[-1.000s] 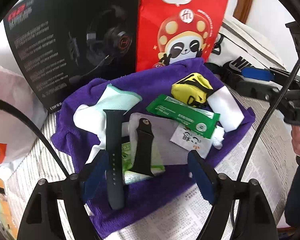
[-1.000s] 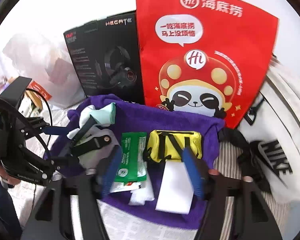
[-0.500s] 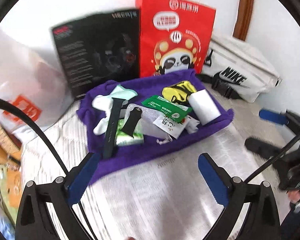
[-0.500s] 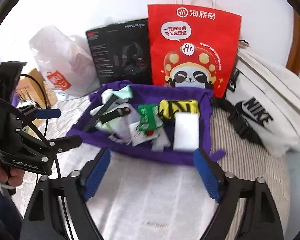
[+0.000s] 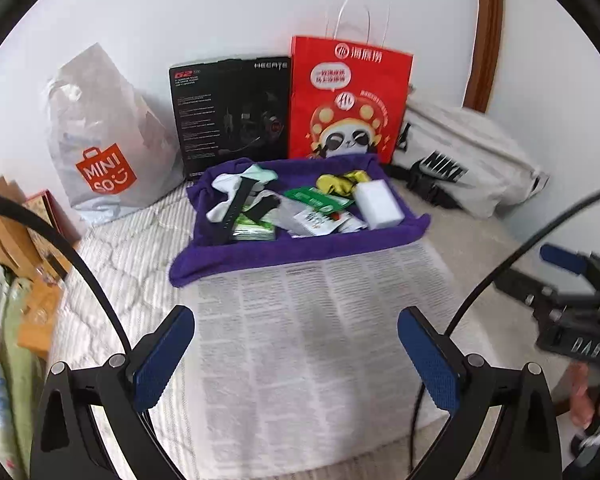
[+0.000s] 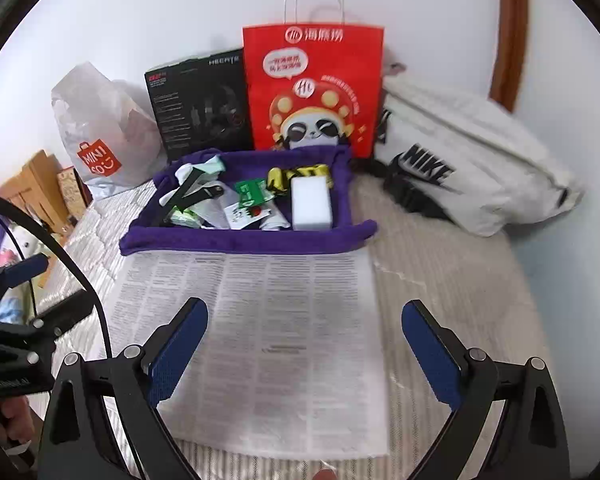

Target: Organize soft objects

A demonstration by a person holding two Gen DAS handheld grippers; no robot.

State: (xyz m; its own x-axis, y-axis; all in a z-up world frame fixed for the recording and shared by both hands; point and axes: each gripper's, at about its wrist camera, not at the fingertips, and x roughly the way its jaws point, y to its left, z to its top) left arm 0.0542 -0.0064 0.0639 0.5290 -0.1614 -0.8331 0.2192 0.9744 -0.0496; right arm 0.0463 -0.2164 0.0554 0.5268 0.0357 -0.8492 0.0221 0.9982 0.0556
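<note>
A purple towel lies on the bed, bunched like a tray. On it sit a white sponge block, a yellow pouch, a green packet, black watch straps and a white-and-mint cloth. A newspaper is spread in front of the towel. My left gripper hangs open and empty over the newspaper. The right gripper is also over the paper, its jaws opening with nothing between them.
Against the wall stand a grey Miniso bag, a black headset box and a red paper bag. A white Nike bag lies at the right. Cardboard and boxes crowd the left edge of the bed.
Both grippers have pulled back and upward from the towel pile to above the newspaper. Their jaws have widened, and nothing was carried away.
</note>
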